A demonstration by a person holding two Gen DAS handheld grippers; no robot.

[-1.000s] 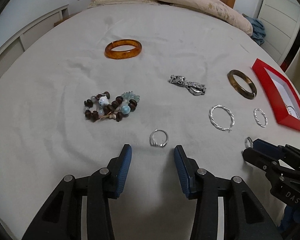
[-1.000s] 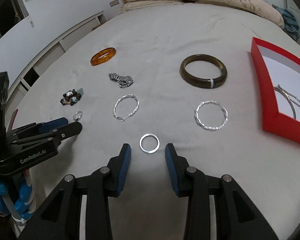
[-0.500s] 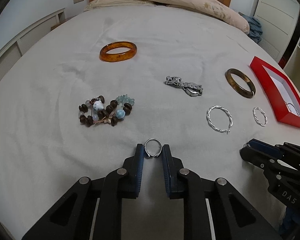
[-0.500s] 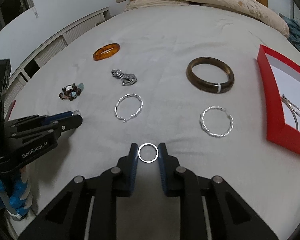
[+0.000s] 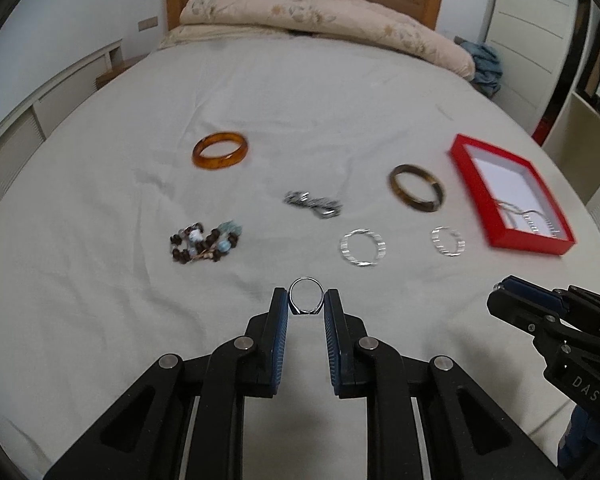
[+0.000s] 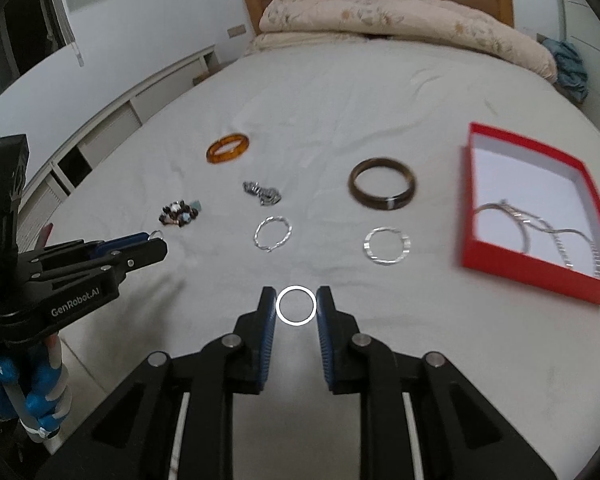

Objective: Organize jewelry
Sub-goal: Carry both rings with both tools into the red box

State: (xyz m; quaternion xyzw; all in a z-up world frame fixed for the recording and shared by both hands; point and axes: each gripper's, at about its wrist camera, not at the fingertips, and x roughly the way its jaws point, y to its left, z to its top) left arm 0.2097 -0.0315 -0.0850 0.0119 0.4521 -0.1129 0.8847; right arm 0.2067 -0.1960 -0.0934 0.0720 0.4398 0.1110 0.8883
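Left wrist view, left claw [image 5: 307,303] now clamping signet ring [image 5: 306,297] raised off bedsheet [image 5: 100,280], right claw [image 6: 296,305] likewise gripping plain ring [image 6: 295,305]

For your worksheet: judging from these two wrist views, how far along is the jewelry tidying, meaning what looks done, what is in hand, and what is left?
Done: silver chains already lie in the red box.
In hand: the left gripper is shut on a small ring; the right gripper is shut on a plain silver ring.
Left on the bed: amber bangle, dark bangle, beaded bracelet, silver watch and two twisted silver hoops.
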